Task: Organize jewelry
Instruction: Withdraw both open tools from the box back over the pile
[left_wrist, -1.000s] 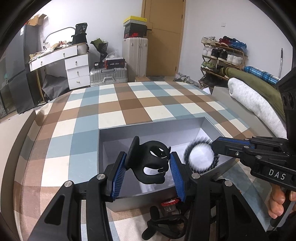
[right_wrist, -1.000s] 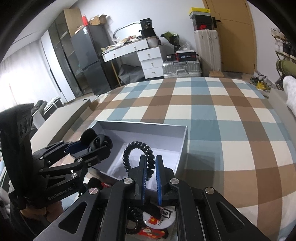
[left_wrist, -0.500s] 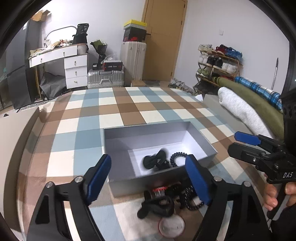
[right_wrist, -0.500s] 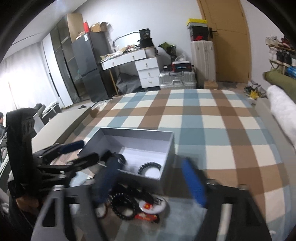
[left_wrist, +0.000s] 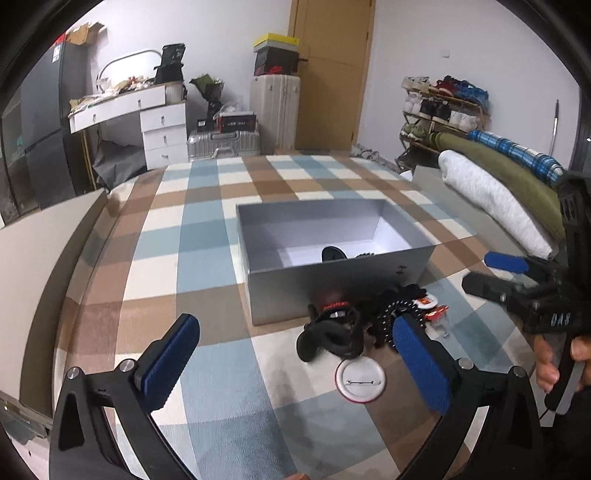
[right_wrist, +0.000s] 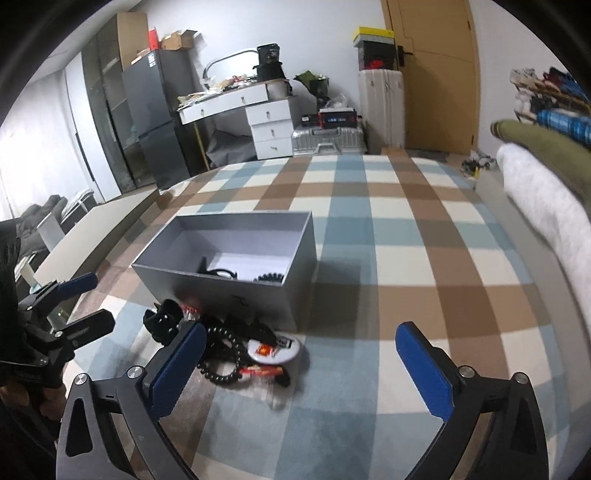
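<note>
Two hand-held grippers hang over a checked cloth, both with jaws spread wide and holding nothing. The left hand-held gripper (left_wrist: 295, 360) has just been opening, and no item sits between its blue pads; the right hand-held gripper (right_wrist: 301, 363) has likewise just been opening, its jaws bare above the cloth.

A grey box (left_wrist: 340, 284) stands open on the checked cloth (left_wrist: 207, 236), just beyond the grippers. Inside it, near the front wall, lie a black hair claw (left_wrist: 333, 254) and a black coil tie (right_wrist: 269, 277) (each only partly seen over the rim).

In front of the box, on the cloth, a small heap of pieces waits: another black claw (left_wrist: 330, 338) with a red-trimmed part at its top, a black coil (right_wrist: 221, 356), a round badge with a red mark (right_wrist: 275, 349) and a few red and clear bits that are too blurred to name. Nearest the left gripper lies a white badge (left_wrist: 360, 380), pin side up, just apart from the heap.

At the right edge of the left wrist view, a person's hand (left_wrist: 557, 356) grips the handle of the right gripper. In the far room stand a white desk (right_wrist: 240, 101), silver suitcases (left_wrist: 221, 144) and a shoe rack (left_wrist: 439, 107).
</note>
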